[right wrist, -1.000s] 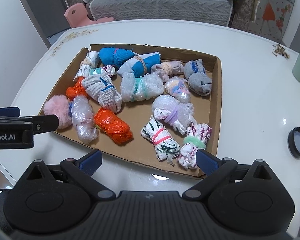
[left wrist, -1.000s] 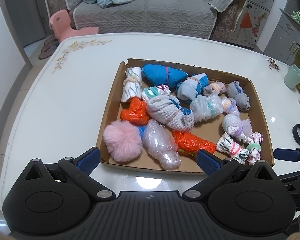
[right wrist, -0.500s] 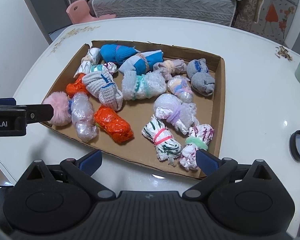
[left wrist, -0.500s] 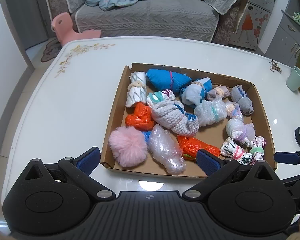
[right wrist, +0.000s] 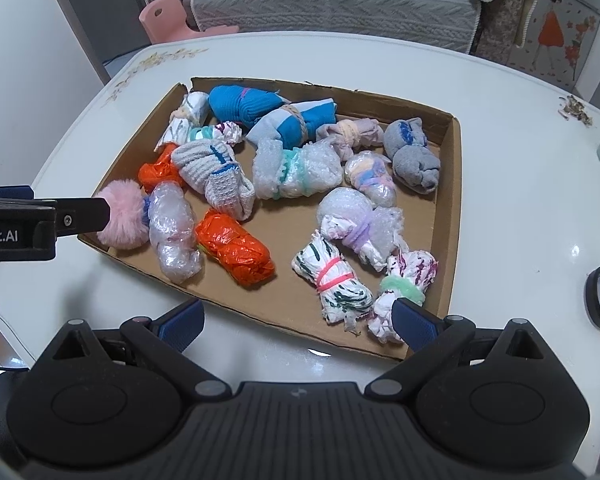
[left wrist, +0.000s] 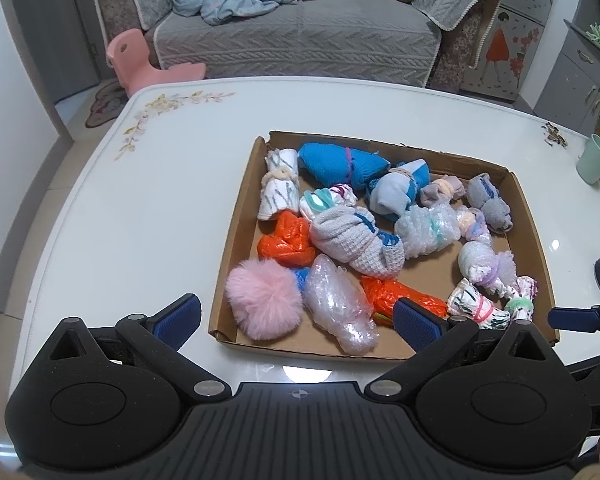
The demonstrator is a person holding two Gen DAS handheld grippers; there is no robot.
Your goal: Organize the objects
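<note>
Left gripper (left wrist: 296, 318): I held it above the near edge of the cardboard tray (left wrist: 236, 216), jaws spread wide, nothing between them.
Right gripper (right wrist: 298, 320): I had it likewise splayed and empty, at the tray's near right corner.
Tray: sat on the white table (left wrist: 148, 208), full of tied bundles.
Pink pompom (left wrist: 264, 300): in the near left corner, beside a clear bubble-wrap bundle (left wrist: 340, 308).
Orange bundle (right wrist: 236, 248): lay just right of the bubble wrap.
Blue sock roll (left wrist: 340, 164): at the far wall.
Green cup (left wrist: 595, 160): on the table, well right of the tray.

Pink pompom (left wrist: 263, 303), orange bundle (right wrist: 234, 248), brown cardboard tray (right wrist: 446, 216).
</note>
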